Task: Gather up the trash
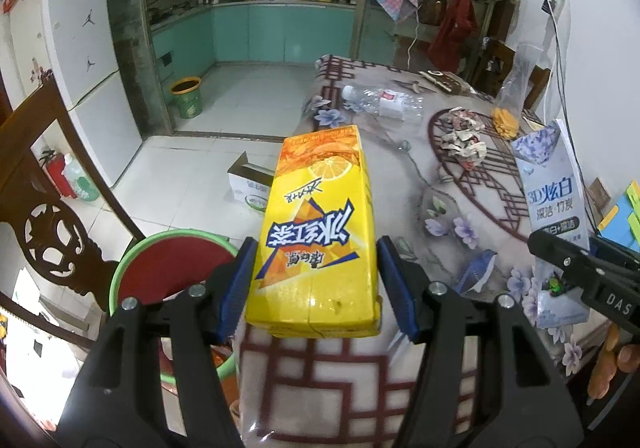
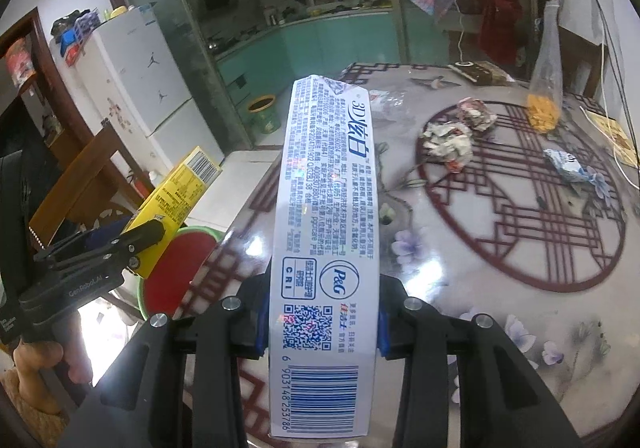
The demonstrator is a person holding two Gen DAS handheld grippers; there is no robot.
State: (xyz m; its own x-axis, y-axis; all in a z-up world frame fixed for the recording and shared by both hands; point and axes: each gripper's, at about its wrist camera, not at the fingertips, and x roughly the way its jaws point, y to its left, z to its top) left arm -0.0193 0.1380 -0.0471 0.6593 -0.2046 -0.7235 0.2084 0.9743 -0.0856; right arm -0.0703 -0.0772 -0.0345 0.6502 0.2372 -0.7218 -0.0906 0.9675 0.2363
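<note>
Nearest in the left wrist view, the left gripper is partly spread, its blue pads pressed against both sides of a yellow rectangular iced-tea carton, which is lifted over the edge of the round worktop covered in a glossy flower-and-lattice sheet; the carton's near end hides part of that edge. In the right wrist view, the right gripper is closed to a narrower gap on a long white-and-blue toothpaste box, whose lower end runs out of frame. Just left of the worktop sits a green-rimmed round bin with a red inside, half hidden behind the gripper fingers. Farther out on the worktop lie two crumpled paper wads, a small crumpled blue-and-white wrapper, and a clear plastic bag with orange-yellow contents. A crushed clear plastic bottle lies near the far edge, blurred by glare.
</note>
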